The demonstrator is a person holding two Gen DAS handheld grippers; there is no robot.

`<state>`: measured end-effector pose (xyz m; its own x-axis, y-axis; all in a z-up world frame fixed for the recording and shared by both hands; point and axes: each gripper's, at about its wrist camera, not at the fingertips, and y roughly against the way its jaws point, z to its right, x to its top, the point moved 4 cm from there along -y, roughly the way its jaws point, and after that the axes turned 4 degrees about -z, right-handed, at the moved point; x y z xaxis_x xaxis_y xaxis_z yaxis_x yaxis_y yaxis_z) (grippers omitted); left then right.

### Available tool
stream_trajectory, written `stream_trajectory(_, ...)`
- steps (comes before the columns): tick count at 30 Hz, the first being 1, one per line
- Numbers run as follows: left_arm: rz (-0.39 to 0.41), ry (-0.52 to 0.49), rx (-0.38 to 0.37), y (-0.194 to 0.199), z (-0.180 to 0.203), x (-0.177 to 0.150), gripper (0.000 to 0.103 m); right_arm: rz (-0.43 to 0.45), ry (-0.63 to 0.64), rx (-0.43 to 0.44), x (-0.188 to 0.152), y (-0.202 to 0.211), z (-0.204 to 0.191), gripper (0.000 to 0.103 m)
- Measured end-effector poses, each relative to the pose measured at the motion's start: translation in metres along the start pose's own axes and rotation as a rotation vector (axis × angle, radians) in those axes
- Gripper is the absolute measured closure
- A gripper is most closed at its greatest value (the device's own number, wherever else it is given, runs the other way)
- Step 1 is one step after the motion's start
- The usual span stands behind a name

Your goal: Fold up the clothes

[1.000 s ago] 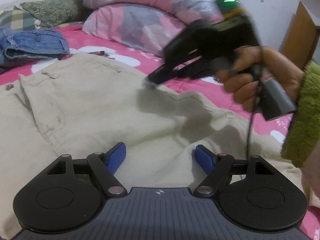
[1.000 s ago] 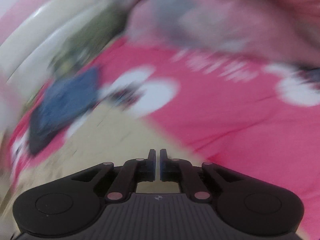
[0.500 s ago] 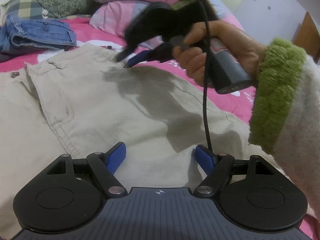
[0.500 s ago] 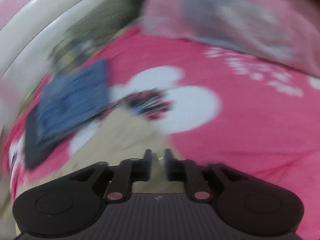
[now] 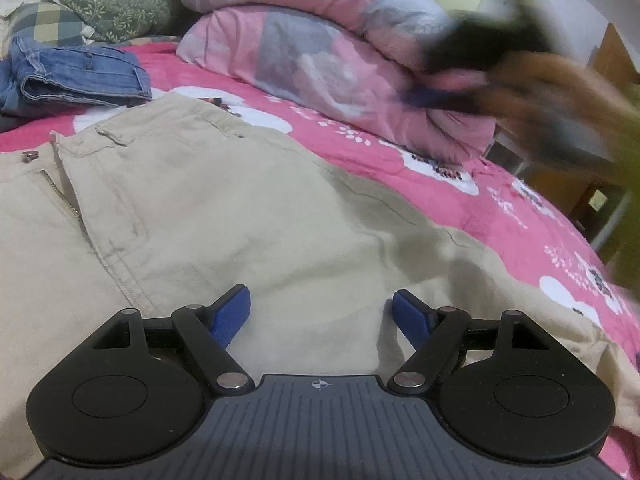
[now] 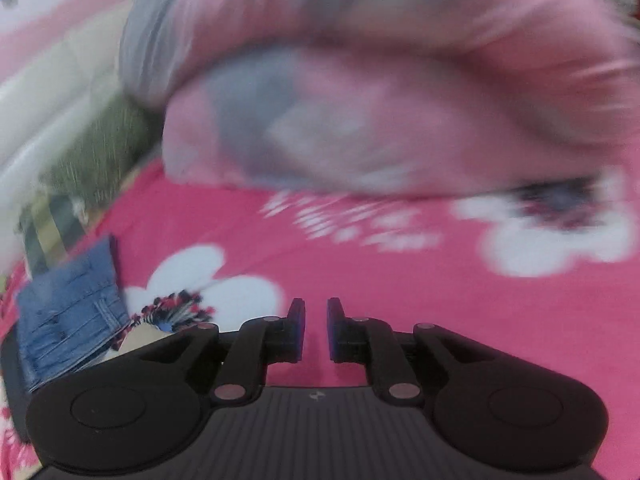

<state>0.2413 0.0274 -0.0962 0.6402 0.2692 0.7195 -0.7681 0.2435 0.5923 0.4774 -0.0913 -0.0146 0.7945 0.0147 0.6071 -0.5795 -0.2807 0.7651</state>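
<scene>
Beige trousers (image 5: pixel 240 208) lie spread flat on the pink bedsheet (image 5: pixel 500 208), zip and waistband at the left. My left gripper (image 5: pixel 320 308) hovers low over the trouser leg, blue pads wide open, nothing between them. My right gripper (image 5: pixel 424 98) is a dark blur at the upper right of the left wrist view, held by a hand in a green cuff, off the cloth. In its own view the right gripper (image 6: pixel 316 316) hangs over bare pink sheet, its jaws closing with a narrow gap and nothing in it. A trouser corner (image 6: pixel 140 340) shows at its lower left.
Folded blue jeans (image 5: pixel 80 76) lie at the far left, seen too as folded jeans (image 6: pixel 68 316) in the right wrist view. A bunched pink and grey duvet (image 5: pixel 320 40) fills the back. A green patterned pillow (image 5: pixel 116 8) lies behind the jeans. Wooden furniture (image 5: pixel 616 60) stands past the bed's right edge.
The right gripper has lifted off the trousers' upper edge and swung up and to the right, its jaws parting slightly. The left gripper has stayed in place, open.
</scene>
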Motion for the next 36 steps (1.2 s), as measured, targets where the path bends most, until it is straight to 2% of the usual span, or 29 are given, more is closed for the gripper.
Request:
stream_trajectory(3, 0.028, -0.01, 0.016, 0.002, 0.001, 0.003, 0.023, 0.072, 0.005, -0.055, -0.021, 0.1, 0.05, 0.08)
stream_trajectory(6, 0.053, -0.03, 0.014, 0.005, 0.004, 0.004, 0.023, 0.155, -0.015, -0.104, -0.057, 0.214, 0.092, 0.073)
stream_trajectory(10, 0.084, -0.099, -0.018, 0.009, 0.017, 0.002, 0.022, 0.262, -0.087, -0.168, -0.132, 0.354, 0.131, 0.062)
stream_trajectory(12, 0.089, -0.166, -0.046, 0.01, 0.029, -0.002, 0.021, 0.3, -0.124, -0.208, -0.176, 0.405, 0.147, 0.05)
stream_trajectory(15, 0.077, -0.291, -0.074, 0.007, 0.05, -0.014, 0.02, 0.293, -0.173, -0.282, -0.25, 0.435, 0.167, 0.048)
stream_trajectory(16, 0.066, -0.315, -0.075, 0.004, 0.054, -0.016, 0.02, 0.278, -0.16, -0.315, -0.267, 0.428, 0.168, 0.048)
stream_trajectory(18, 0.045, -0.361, -0.076, -0.001, 0.06, -0.02, 0.02, 0.235, -0.028, -0.384, -0.295, 0.398, 0.157, 0.049)
stream_trajectory(21, -0.005, -0.327, -0.065, -0.011, 0.054, -0.02, 0.02, 0.168, 0.174, -0.483, -0.336, 0.353, 0.14, 0.05)
stream_trajectory(23, -0.034, -0.274, -0.086, -0.016, 0.046, -0.017, 0.02, 0.112, 0.323, -0.527, -0.349, 0.317, 0.125, 0.05)
stream_trajectory(24, -0.047, -0.247, -0.097, -0.018, 0.042, -0.016, 0.019, 0.099, 0.315, -0.523, -0.353, 0.309, 0.126, 0.05)
stream_trajectory(25, -0.054, -0.232, -0.105, -0.018, 0.04, -0.016, 0.019, 0.11, 0.264, -0.503, -0.355, 0.31, 0.131, 0.05)
stream_trajectory(27, -0.062, -0.22, -0.114, -0.019, 0.04, -0.016, 0.016, 0.168, 0.071, -0.45, -0.36, 0.328, 0.155, 0.049)
stream_trajectory(30, -0.062, -0.263, -0.095, -0.019, 0.046, -0.02, 0.013, 0.249, -0.358, -0.334, -0.375, 0.363, 0.222, 0.047)
stream_trajectory(32, -0.059, -0.274, -0.09, -0.018, 0.047, -0.021, 0.013, 0.244, -0.653, -0.22, -0.392, 0.369, 0.269, 0.047)
stream_trajectory(35, -0.06, -0.255, -0.098, -0.018, 0.044, -0.019, 0.013, 0.164, -0.94, -0.102, -0.413, 0.346, 0.317, 0.055)
stream_trajectory(36, -0.06, -0.25, -0.101, -0.018, 0.043, -0.019, 0.013, 0.126, -0.97, -0.106, -0.416, 0.335, 0.325, 0.055)
